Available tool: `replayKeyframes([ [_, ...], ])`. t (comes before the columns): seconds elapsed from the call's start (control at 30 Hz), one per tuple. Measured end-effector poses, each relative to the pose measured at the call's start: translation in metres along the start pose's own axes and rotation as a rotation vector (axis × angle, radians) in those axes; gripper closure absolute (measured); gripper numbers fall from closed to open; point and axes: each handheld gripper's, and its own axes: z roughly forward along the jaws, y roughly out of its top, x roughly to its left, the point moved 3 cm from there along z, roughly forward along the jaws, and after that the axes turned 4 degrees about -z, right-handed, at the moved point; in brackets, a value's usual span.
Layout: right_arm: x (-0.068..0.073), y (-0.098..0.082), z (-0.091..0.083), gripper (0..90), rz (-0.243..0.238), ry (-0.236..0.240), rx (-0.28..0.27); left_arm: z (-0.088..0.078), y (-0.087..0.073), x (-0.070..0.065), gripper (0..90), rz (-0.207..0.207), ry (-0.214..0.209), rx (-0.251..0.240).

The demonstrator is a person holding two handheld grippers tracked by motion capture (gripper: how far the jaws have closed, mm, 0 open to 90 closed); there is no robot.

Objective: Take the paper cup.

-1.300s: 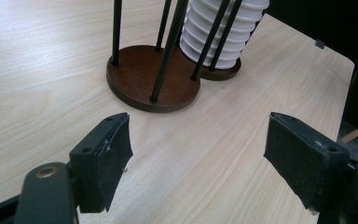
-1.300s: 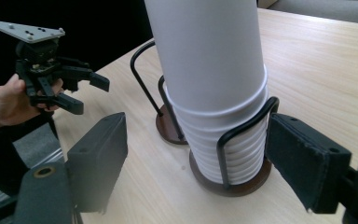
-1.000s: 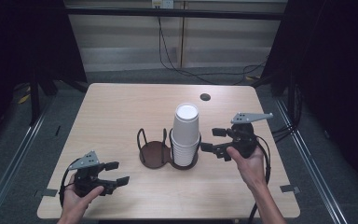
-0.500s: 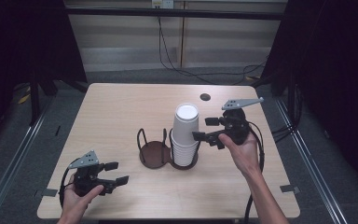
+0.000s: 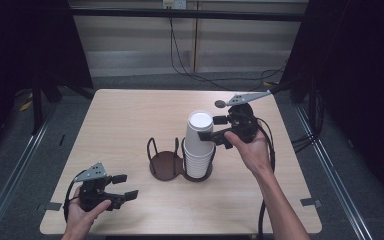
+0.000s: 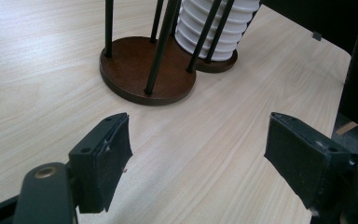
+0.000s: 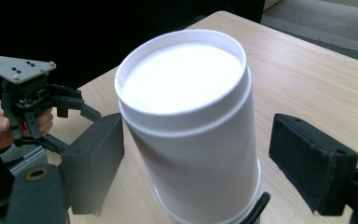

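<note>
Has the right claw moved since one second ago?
Yes. The right claw rose and shifted toward the table's far edge, now level with the top of the cup stack.

Lab: dark curtains point(image 5: 375, 100), railed floor point(image 5: 10, 165), cabled table point(image 5: 130, 115).

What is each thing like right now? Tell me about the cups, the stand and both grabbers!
cup stack: upside down, upright in one slot of the stand.
stand: upright on the table, its other slot empty.
right gripper: open, jaws either side of the top cup, not squeezing it.
left gripper: open, holding nothing, near the table's front edge.
</note>
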Motion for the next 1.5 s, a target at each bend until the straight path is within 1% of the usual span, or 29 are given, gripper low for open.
replayKeyframes([
  [0.1, 0.001, 0.004, 0.002, 18.3, -0.010, -0.003, 0.013, -0.001, 0.000, 0.001, 21.9, 0.002, -0.002, 0.001],
  [0.23, 0.004, 0.010, 0.010, 20.7, -0.043, -0.012, 0.031, -0.001, 0.000, 0.000, 21.2, -0.004, -0.004, -0.002],
  [0.27, 0.005, 0.012, 0.014, 20.2, -0.058, -0.024, 0.043, -0.001, 0.000, 0.000, 21.0, -0.005, -0.005, -0.004],
  [0.4, 0.005, 0.014, 0.019, 20.1, -0.062, -0.028, 0.042, 0.000, -0.001, 0.001, 19.9, -0.010, -0.007, 0.006],
  [0.5, 0.003, 0.014, 0.023, 19.6, -0.056, -0.013, 0.045, 0.001, -0.001, 0.000, 19.9, -0.011, -0.011, 0.008],
  [0.6, 0.002, 0.014, 0.024, 19.4, -0.056, -0.010, 0.043, 0.001, -0.001, 0.000, 19.9, -0.013, -0.011, 0.008],
  [0.63, 0.002, 0.015, 0.025, 19.2, -0.056, -0.009, 0.043, 0.001, -0.001, -0.001, 19.9, -0.024, -0.016, 0.004],
  [0.87, 0.002, 0.016, 0.029, 19.7, -0.067, -0.010, 0.052, 0.001, -0.002, 0.000, 19.9, -0.020, -0.020, 0.013],
  [0.97, 0.002, 0.017, 0.030, 20.4, -0.073, -0.009, 0.066, 0.001, -0.002, 0.000, 19.8, -0.018, -0.021, 0.016],
  [1.03, 0.004, 0.020, 0.029, 21.4, -0.086, -0.021, 0.090, 0.001, -0.002, -0.001, 19.9, -0.016, -0.023, 0.018],
  [1.23, 0.006, 0.021, 0.029, 22.6, -0.105, -0.037, 0.108, 0.001, -0.002, -0.001, 19.9, -0.016, -0.024, 0.021],
  [1.33, 0.006, 0.022, 0.029, 23.0, -0.108, -0.037, 0.111, 0.001, -0.002, -0.001, 19.9, -0.016, -0.024, 0.020],
  [1.37, 0.007, 0.023, 0.029, 23.3, -0.106, -0.058, 0.117, 0.001, -0.002, -0.001, 19.9, -0.016, -0.025, 0.020],
  [1.5, 0.008, 0.024, 0.029, 23.6, -0.107, -0.067, 0.128, 0.001, -0.002, -0.001, 19.9, -0.015, -0.024, 0.021],
])
